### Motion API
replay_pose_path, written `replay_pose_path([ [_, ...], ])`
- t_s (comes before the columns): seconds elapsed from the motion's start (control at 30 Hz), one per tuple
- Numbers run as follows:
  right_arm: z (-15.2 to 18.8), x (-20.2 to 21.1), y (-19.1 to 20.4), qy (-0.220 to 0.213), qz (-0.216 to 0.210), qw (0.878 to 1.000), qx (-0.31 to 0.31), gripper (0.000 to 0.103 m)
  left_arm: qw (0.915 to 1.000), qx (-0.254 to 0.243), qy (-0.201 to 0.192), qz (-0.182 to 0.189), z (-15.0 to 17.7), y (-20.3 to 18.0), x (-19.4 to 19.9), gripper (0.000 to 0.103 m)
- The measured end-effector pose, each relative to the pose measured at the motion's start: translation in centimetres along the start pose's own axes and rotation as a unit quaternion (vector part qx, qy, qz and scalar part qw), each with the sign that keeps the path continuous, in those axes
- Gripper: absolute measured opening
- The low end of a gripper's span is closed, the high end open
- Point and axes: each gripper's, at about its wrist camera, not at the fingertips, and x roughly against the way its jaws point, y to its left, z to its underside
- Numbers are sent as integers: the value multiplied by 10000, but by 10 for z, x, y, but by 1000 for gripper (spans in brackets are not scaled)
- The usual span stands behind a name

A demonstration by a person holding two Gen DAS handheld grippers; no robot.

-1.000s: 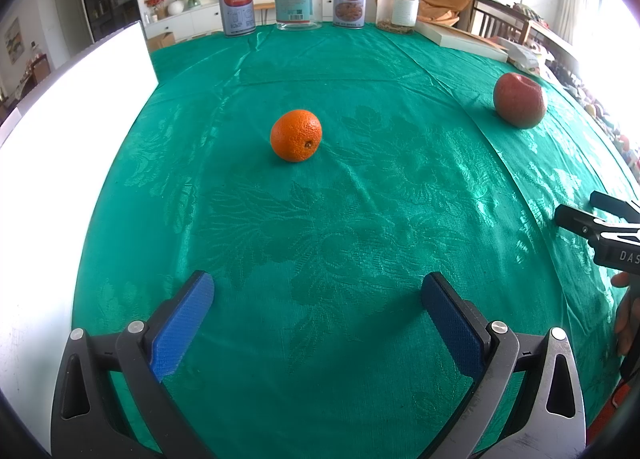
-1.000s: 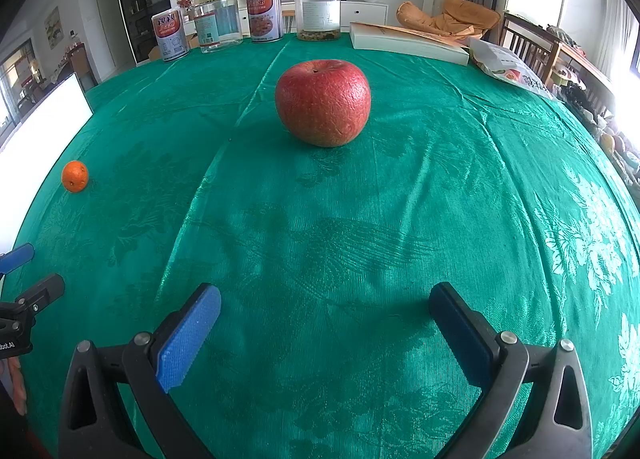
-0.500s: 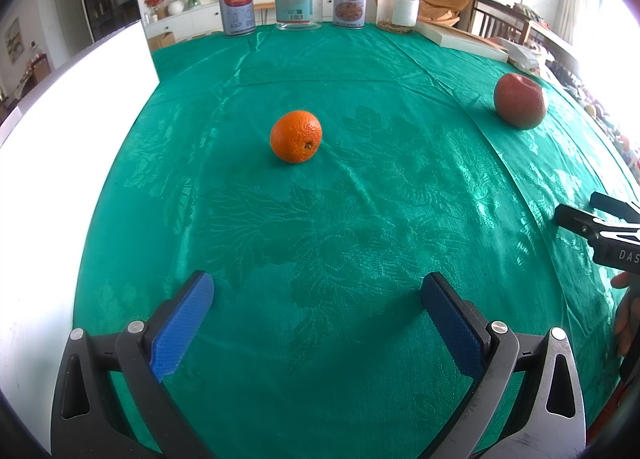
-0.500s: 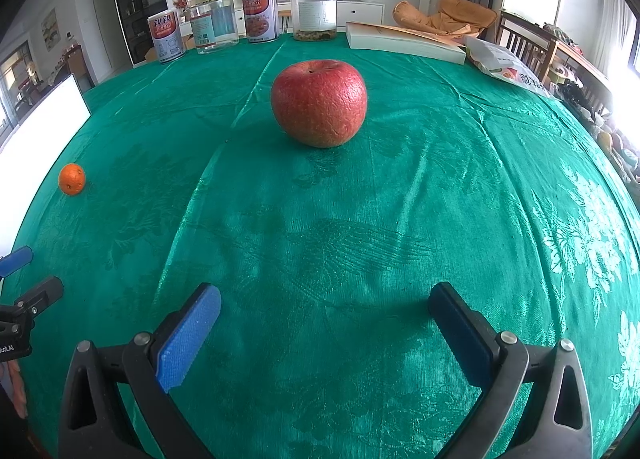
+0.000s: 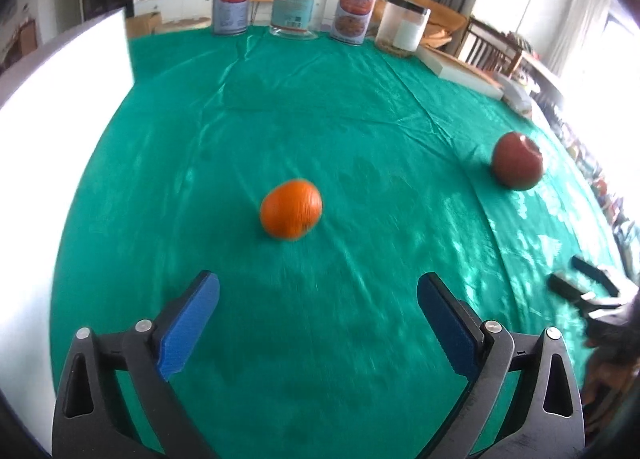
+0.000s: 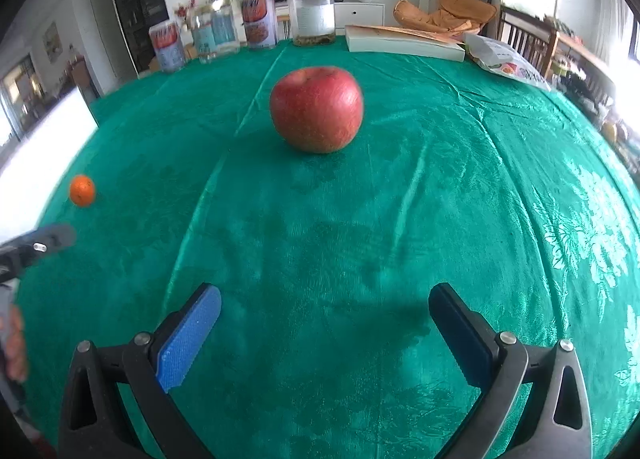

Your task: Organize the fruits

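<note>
An orange (image 5: 291, 214) lies on the green tablecloth (image 5: 320, 119) just ahead of my left gripper (image 5: 318, 299), which is open and empty. A red apple (image 6: 317, 109) stands ahead of my right gripper (image 6: 324, 311), which is open and empty. The apple also shows at the right of the left wrist view (image 5: 517, 166). The orange shows small at the left of the right wrist view (image 6: 82, 190). Each gripper's tip shows at the edge of the other's view.
Cans and jars (image 5: 300, 3) stand in a row along the table's far edge. A flat white box (image 6: 404, 44) and a snack bag (image 6: 506, 61) lie at the far right. A white board (image 5: 52, 99) stands along the left side.
My left gripper has moved forward toward the orange, which looks nearer and blurred. My right gripper has crept a little closer to the apple.
</note>
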Motion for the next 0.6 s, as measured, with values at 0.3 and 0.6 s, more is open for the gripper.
replay_pose_path([
  [0.3, -108, -27, -4, 101, -194, 9977, 644, 102, 9975, -486, -32, -519, -22, -9, -23, 63],
  [0.6, -122, -54, 11, 671, -508, 9955, 436, 67, 9994, -65, 89, 340, -19, 4, 20, 28],
])
